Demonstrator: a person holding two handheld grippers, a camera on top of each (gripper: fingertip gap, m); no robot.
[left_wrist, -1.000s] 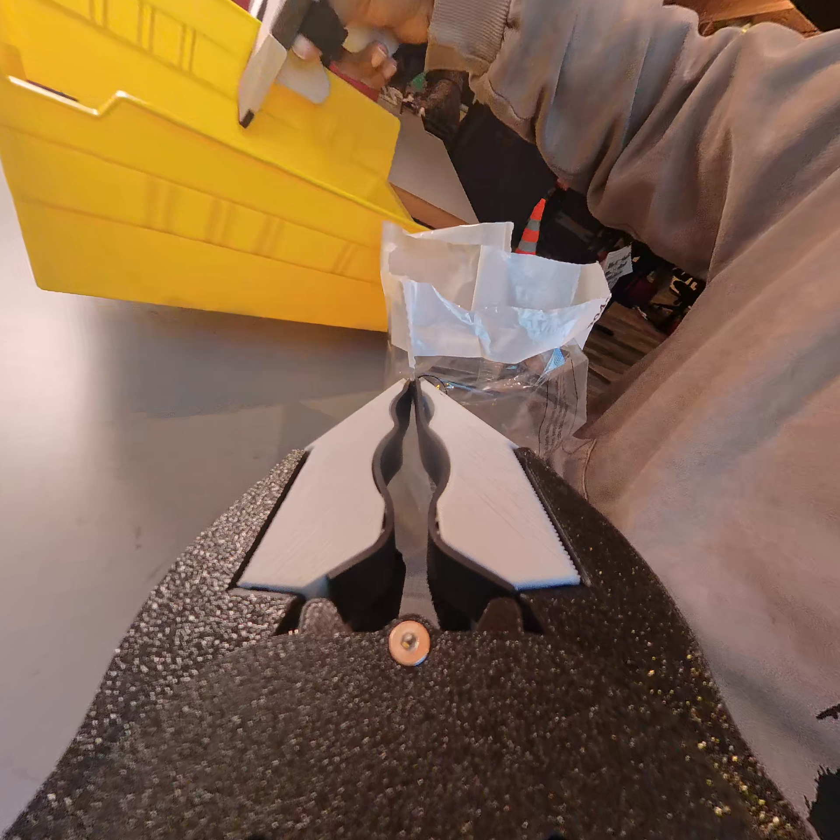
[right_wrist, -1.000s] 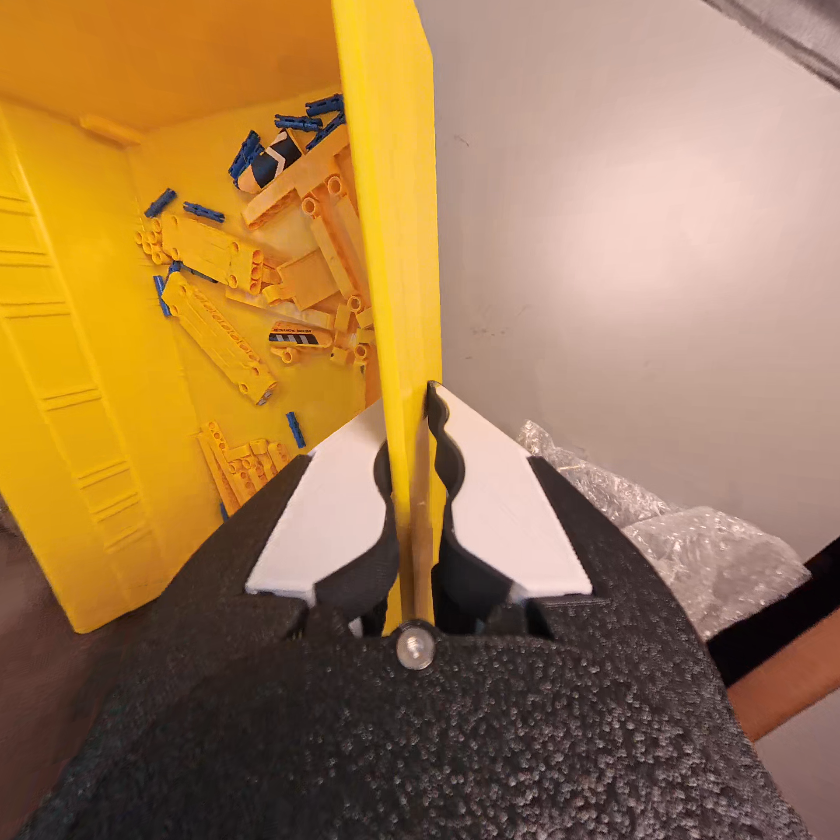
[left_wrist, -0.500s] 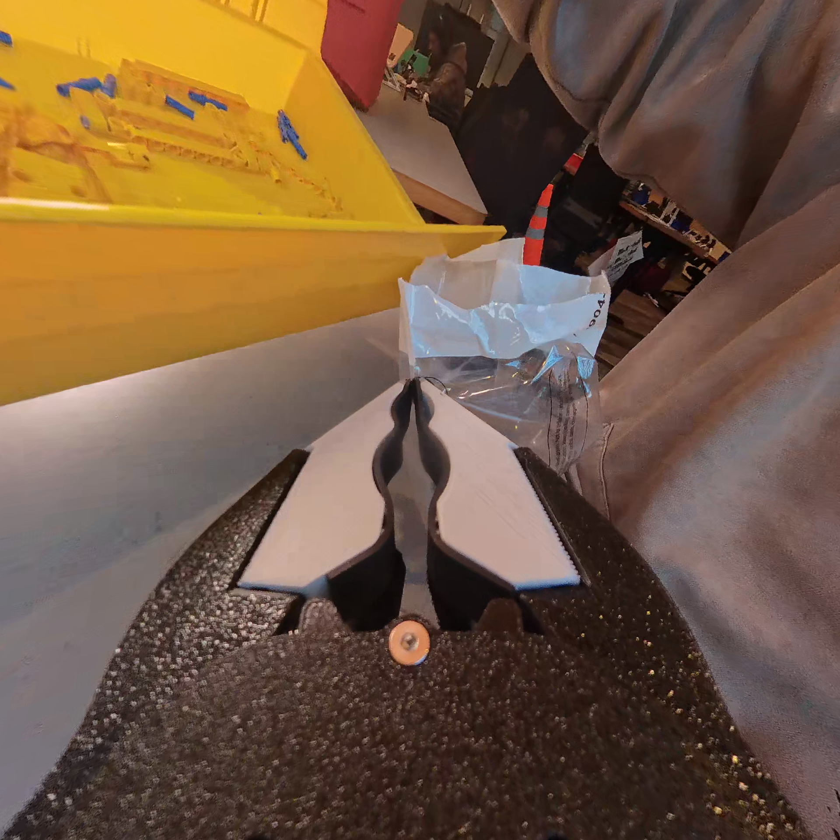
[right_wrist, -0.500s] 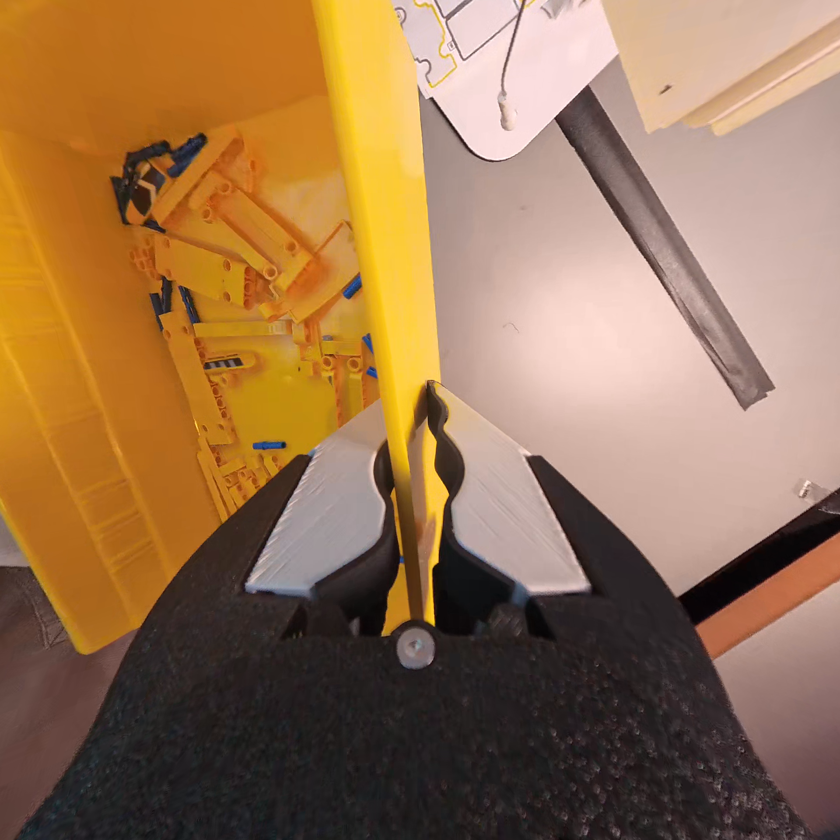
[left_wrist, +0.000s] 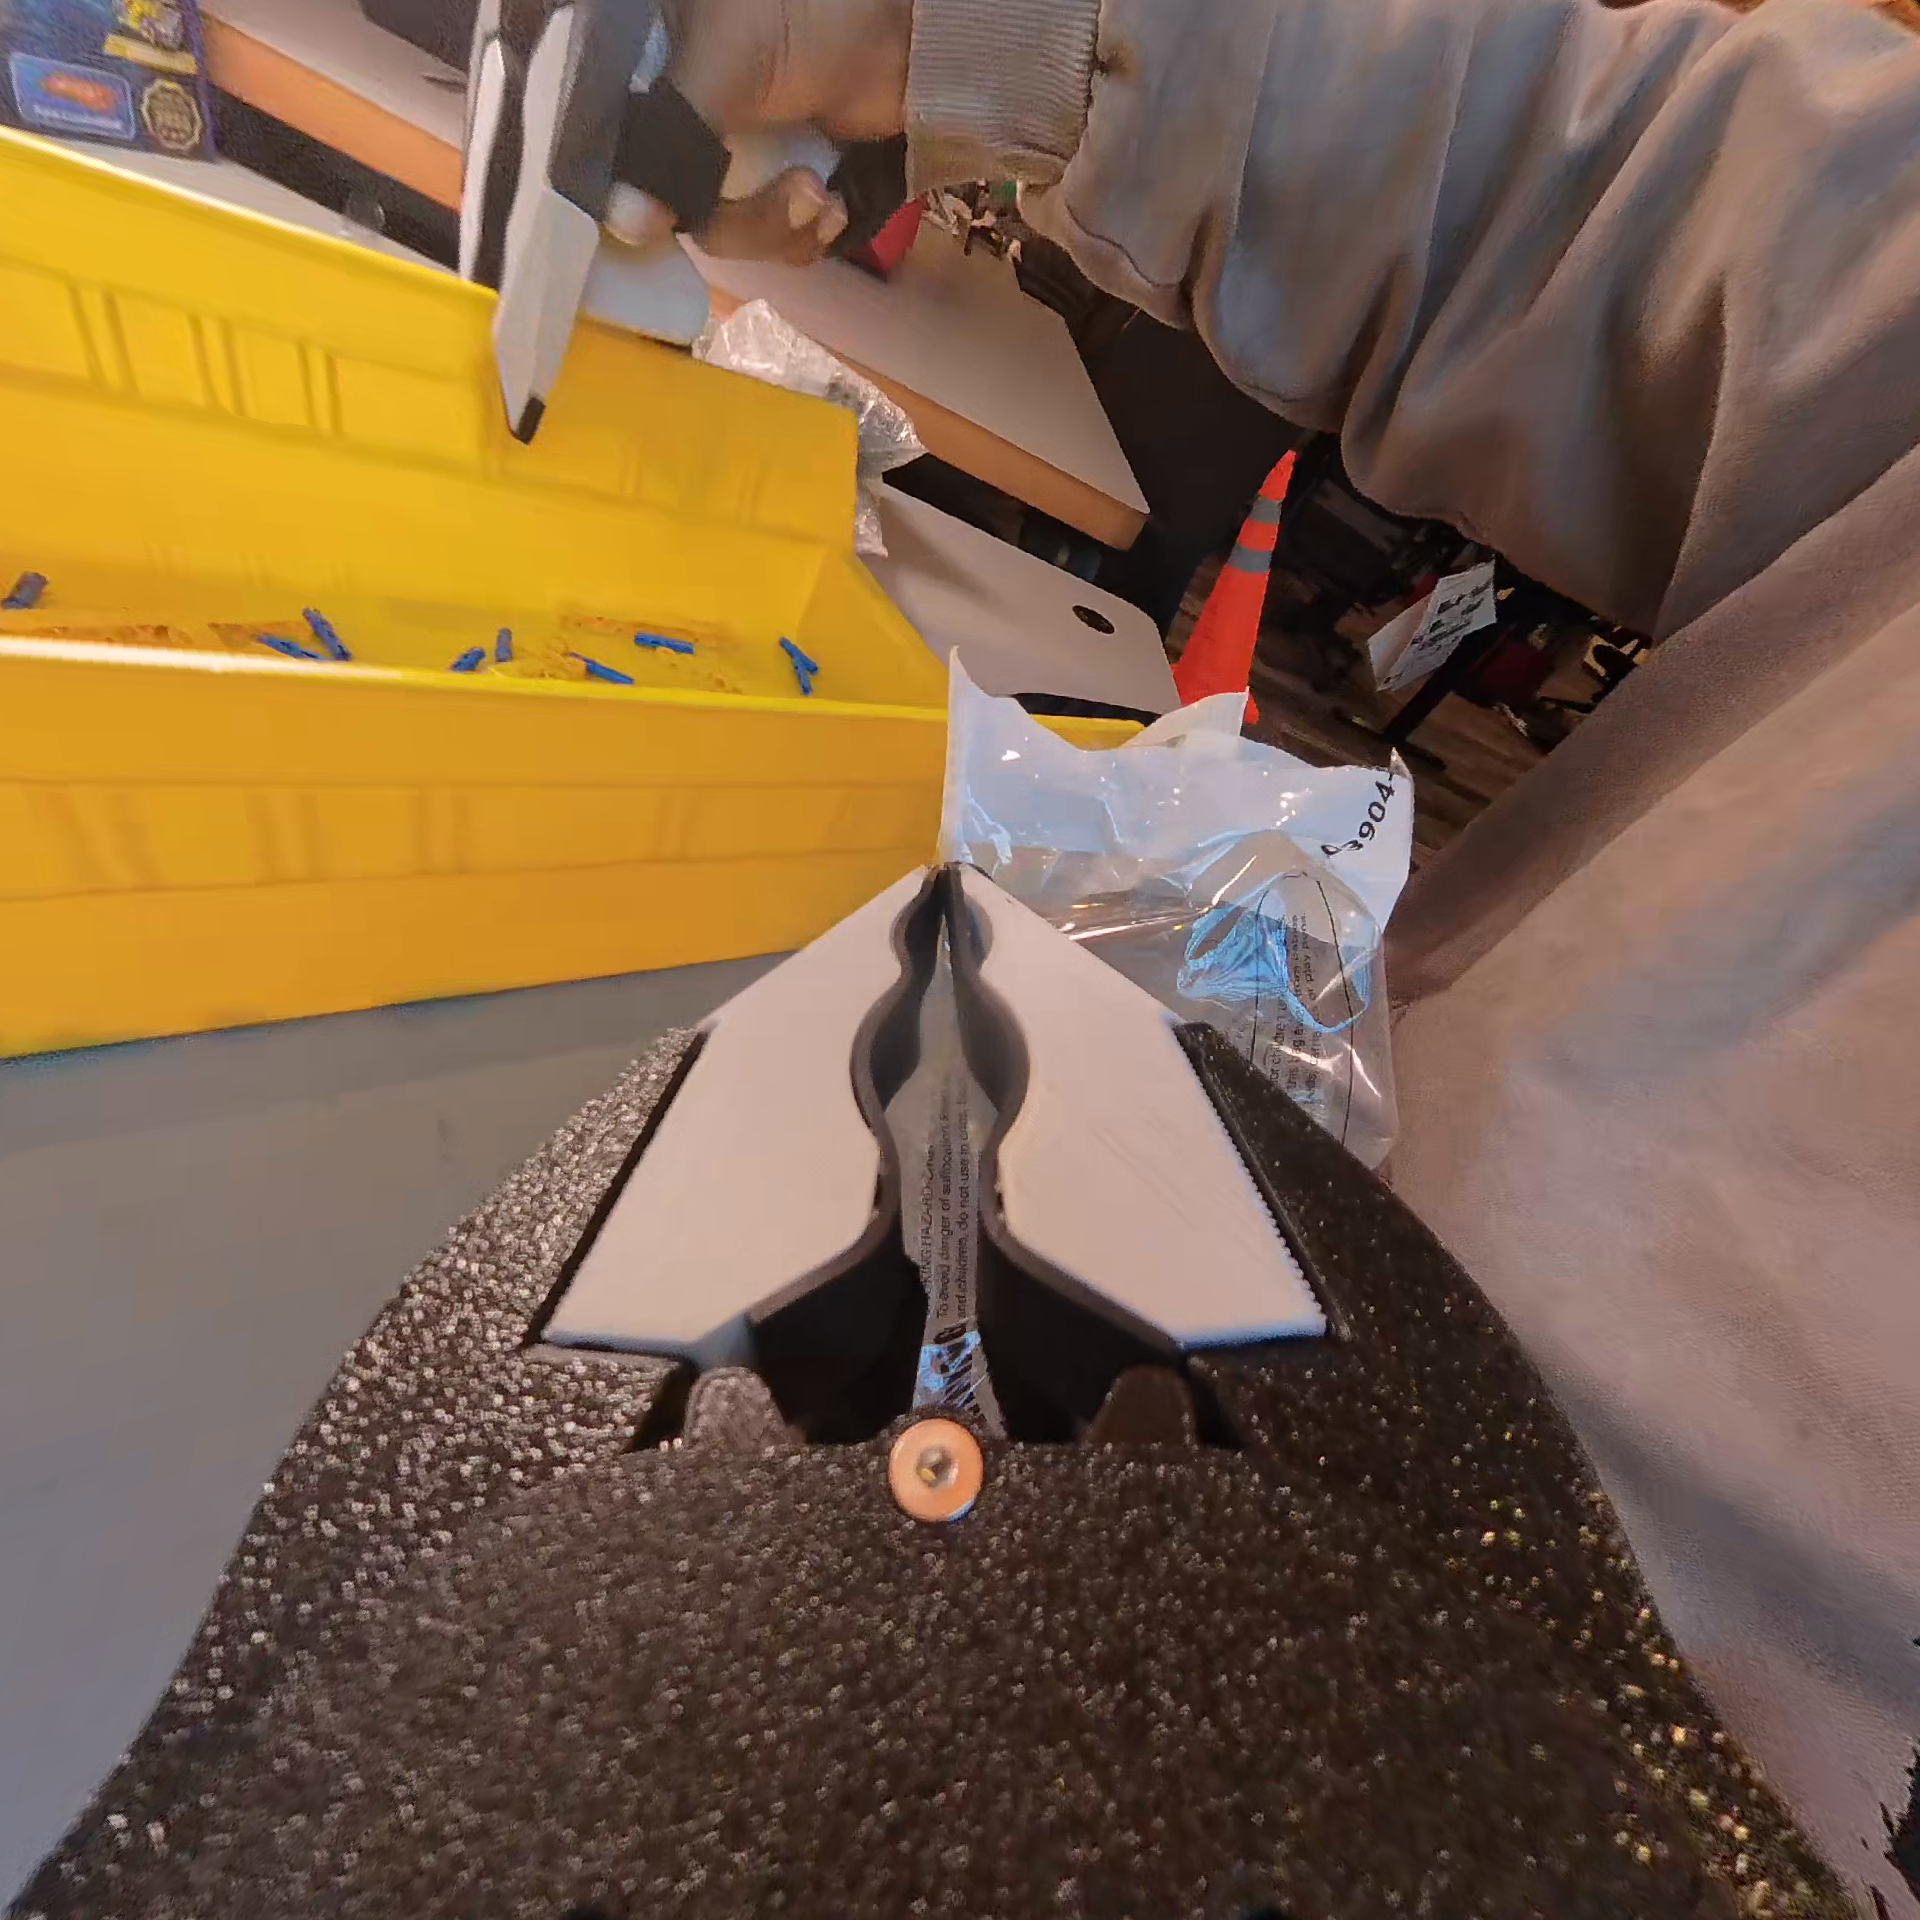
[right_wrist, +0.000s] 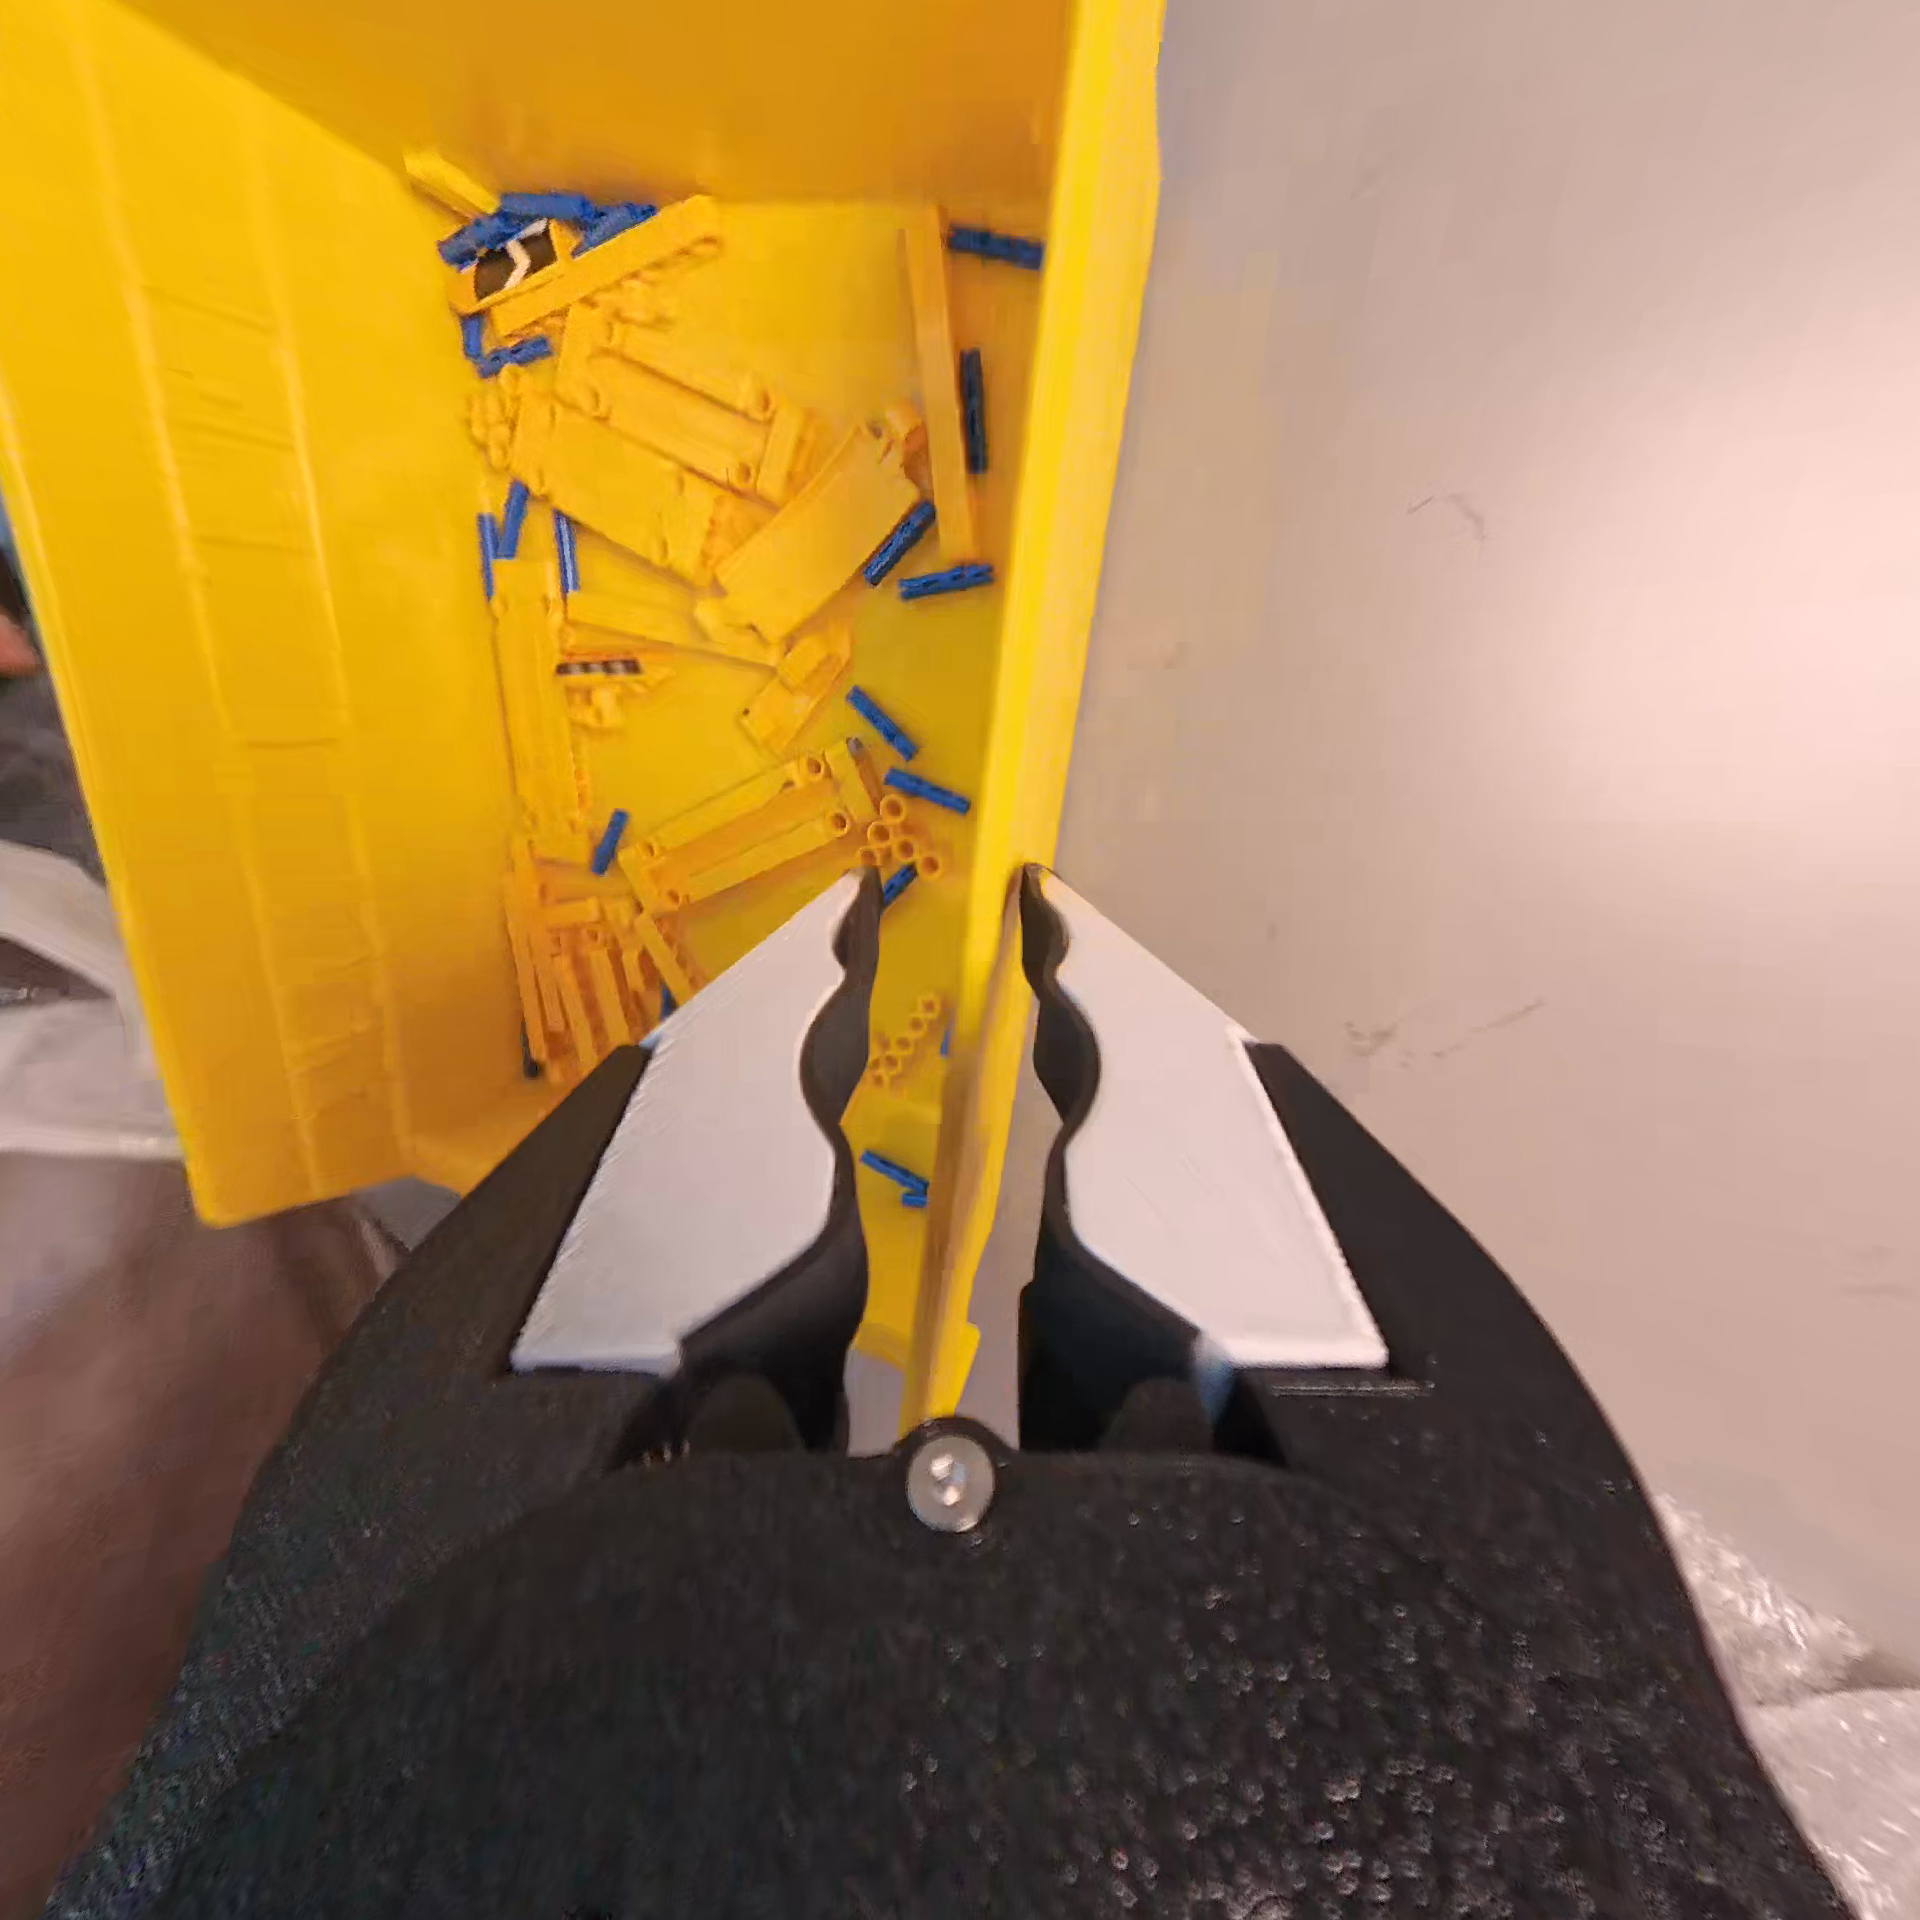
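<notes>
My left gripper (left_wrist: 945, 873) is shut on a clear plastic bag (left_wrist: 1174, 831) with a white top, held just above the grey table beside a yellow bin (left_wrist: 416, 852). My right gripper (right_wrist: 945, 878) is open, its jaws straddling the bin's side wall (right_wrist: 1091, 520), which lies against the right finger. Several yellow beams (right_wrist: 665, 436) and blue pins (right_wrist: 899, 540) lie loose in the bin. In the left wrist view the right gripper (left_wrist: 525, 410) shows at the bin's far wall, held by a hand.
A grey table (right_wrist: 1507, 623) spreads right of the bin. Bubble wrap (right_wrist: 1787, 1683) lies at the lower right. A person's grey sleeve (left_wrist: 1662, 1039) fills the right of the left wrist view. An orange cone (left_wrist: 1236, 582) stands behind. Across from one pair of fingers to the other is roughly 25 cm.
My right gripper was clamped on the bin wall and has now opened around it. The bin has swung and the pieces have shifted in it. My left gripper still grips the bag.
</notes>
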